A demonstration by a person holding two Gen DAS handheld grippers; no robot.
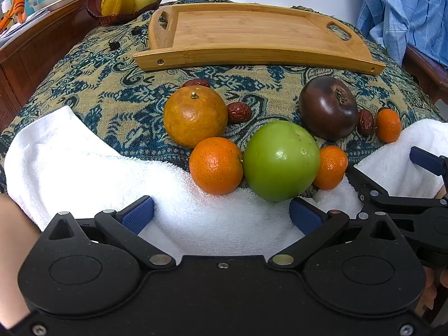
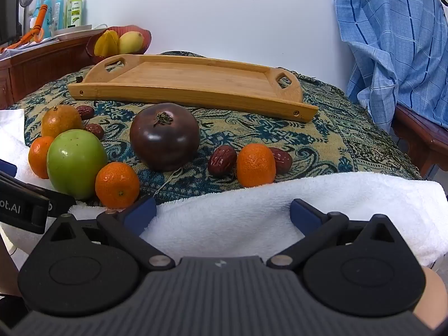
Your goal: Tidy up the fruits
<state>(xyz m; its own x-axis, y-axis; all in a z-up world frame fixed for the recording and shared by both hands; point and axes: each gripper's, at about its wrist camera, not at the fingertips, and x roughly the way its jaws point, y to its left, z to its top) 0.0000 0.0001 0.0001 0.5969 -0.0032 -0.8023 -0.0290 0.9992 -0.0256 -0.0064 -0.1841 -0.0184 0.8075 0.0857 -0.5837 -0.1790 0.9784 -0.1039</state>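
Both hand-held grippers, left (image 1: pixel 221 215) and right (image 2: pixel 222 215), hover spread wide and empty, fruit loose, bamboo tray (image 1: pixel 252 32) probably waiting for it.

wooden tray (image 1: pixel 252 32), terry towel (image 1: pixel 84 162), glossy tomato (image 1: pixel 327 109)

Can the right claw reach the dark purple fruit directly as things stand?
Probably yes. The right claw is open over the white towel, and bare patterned cloth lies before the dark purple fruit.
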